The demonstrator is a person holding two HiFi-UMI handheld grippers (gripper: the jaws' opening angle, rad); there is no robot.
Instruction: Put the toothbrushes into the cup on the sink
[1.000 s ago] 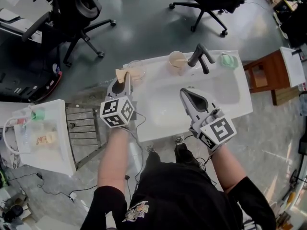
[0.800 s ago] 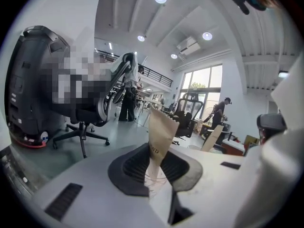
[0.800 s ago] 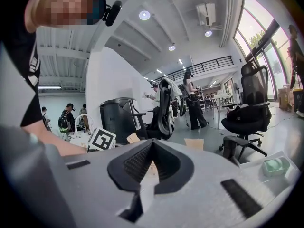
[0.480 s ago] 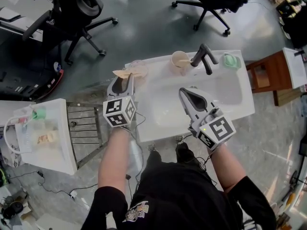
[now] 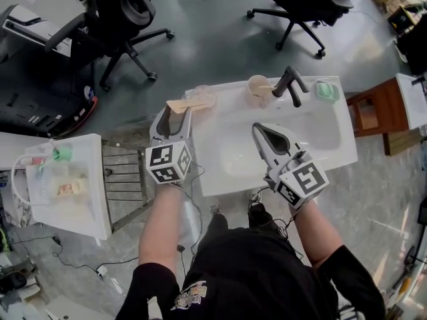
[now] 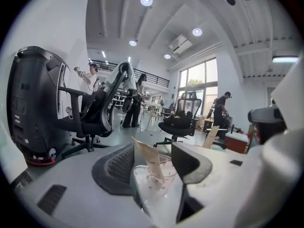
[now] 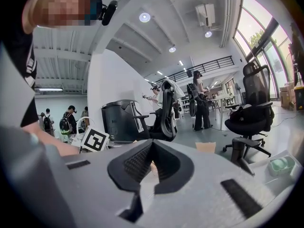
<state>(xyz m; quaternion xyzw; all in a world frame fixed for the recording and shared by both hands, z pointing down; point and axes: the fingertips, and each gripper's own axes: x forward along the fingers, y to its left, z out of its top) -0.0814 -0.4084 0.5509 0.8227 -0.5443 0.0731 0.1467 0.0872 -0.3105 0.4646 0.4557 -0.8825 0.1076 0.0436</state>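
Note:
A tan paper-wrapped toothbrush [image 5: 181, 105] leans in a clear plastic cup [image 5: 202, 97] on the sink's left rear corner. In the left gripper view the wrapped toothbrush [image 6: 146, 156] stands in that clear cup [image 6: 161, 171] between the jaws, touching neither pad. My left gripper [image 5: 175, 116] has just been opening and stands open just short of the cup. A beige cup [image 5: 258, 87] with a stick in it sits beside the dark faucet [image 5: 291, 84]. My right gripper [image 5: 259, 129] hangs shut over the white sink [image 5: 320, 153], with nothing held.
A green soap dish [image 5: 325, 91] lies right of the faucet. A white cart [image 5: 80, 209] with small items and a metal rack [image 5: 123, 179] stand to the left. Office chairs [image 5: 117, 19] are behind the sink, and a wooden stool [image 5: 370, 115] is to the right.
My left gripper's jaws have spread and let go of the wrapped toothbrush, which now rests in the clear cup. The gripper has drawn back slightly. The right gripper has stayed put.

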